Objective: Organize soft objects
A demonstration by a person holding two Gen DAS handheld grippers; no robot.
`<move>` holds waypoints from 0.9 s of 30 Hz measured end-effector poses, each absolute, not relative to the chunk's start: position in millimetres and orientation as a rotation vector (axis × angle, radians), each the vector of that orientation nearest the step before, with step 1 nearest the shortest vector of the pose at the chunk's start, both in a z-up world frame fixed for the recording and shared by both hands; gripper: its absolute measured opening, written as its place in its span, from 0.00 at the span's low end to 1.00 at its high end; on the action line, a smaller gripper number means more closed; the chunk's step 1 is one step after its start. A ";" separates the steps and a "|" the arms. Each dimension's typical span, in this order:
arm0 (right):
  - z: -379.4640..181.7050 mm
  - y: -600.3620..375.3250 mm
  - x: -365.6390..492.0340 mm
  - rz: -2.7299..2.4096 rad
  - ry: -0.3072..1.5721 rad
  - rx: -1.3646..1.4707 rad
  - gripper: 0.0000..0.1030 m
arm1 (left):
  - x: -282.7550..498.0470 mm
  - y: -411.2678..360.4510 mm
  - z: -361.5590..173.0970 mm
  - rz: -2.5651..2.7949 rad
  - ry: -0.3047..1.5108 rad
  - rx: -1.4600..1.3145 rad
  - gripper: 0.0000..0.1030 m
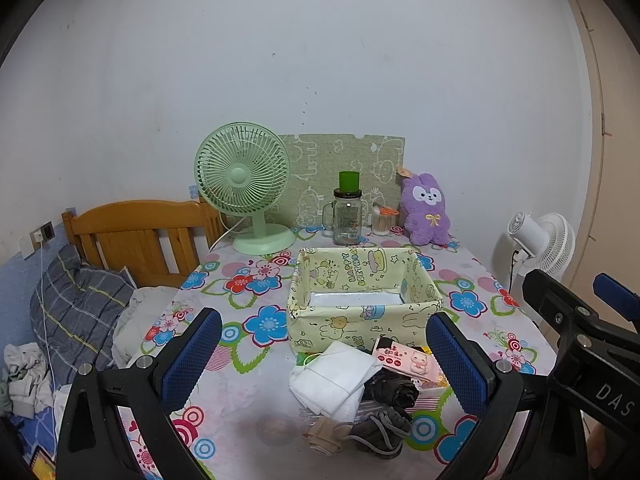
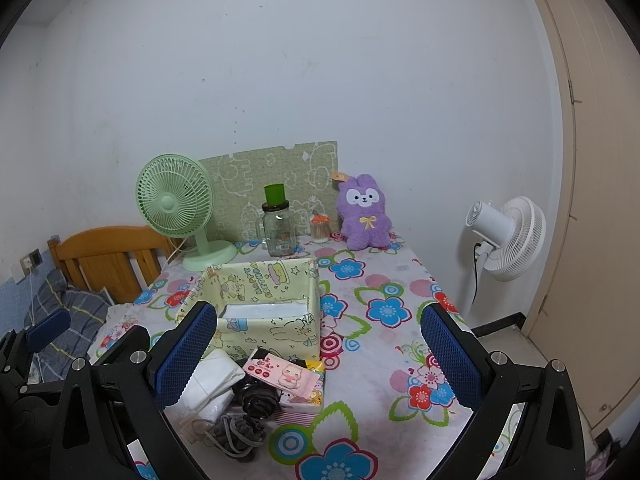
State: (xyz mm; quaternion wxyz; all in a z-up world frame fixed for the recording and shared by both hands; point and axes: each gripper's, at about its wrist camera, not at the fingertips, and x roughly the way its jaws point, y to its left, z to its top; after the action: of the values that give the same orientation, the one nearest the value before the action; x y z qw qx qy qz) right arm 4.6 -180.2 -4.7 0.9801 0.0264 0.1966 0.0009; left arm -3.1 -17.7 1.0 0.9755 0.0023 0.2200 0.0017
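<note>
A yellow cartoon-print fabric box (image 1: 362,322) (image 2: 276,330) stands open in the middle of the table. In front of it lies a pile of soft items: a white folded cloth (image 1: 334,380) (image 2: 210,380), a pink tissue pack (image 1: 404,362) (image 2: 282,374), a black bundle (image 1: 390,390) (image 2: 256,396) and a grey drawstring pouch (image 1: 378,432) (image 2: 236,434). My left gripper (image 1: 324,364) hovers open above the pile with nothing in it. My right gripper (image 2: 320,356) is open just right of the pile and shows in the left wrist view (image 1: 580,328).
At the back of the flowered table (image 2: 400,280) stand a green fan (image 1: 246,184), a glass jar with a green cup (image 1: 347,216), a cotton-swab jar (image 1: 382,220) and a purple plush rabbit (image 1: 426,210). A bed (image 1: 80,300) lies left; a white fan (image 2: 504,236) stands right.
</note>
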 end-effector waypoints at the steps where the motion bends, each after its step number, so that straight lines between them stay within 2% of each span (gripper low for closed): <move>1: -4.9 -180.0 4.6 0.001 0.397 0.053 1.00 | -3.4 -17.8 0.9 0.005 0.443 0.005 1.00; 12: -8.9 -179.6 10.5 0.008 0.405 0.044 1.00 | 3.2 -21.5 -3.5 -0.018 0.450 0.008 1.00; 27: -37.6 -170.7 35.9 0.040 0.469 0.032 0.99 | 29.0 -21.9 -40.1 -0.043 0.533 0.011 0.98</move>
State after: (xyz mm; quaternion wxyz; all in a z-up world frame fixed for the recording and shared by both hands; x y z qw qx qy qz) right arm 35.9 -170.7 -37.6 0.9723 0.0159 0.2323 0.0199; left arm 29.0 -21.9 -40.1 0.9645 0.0052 0.2634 -0.0211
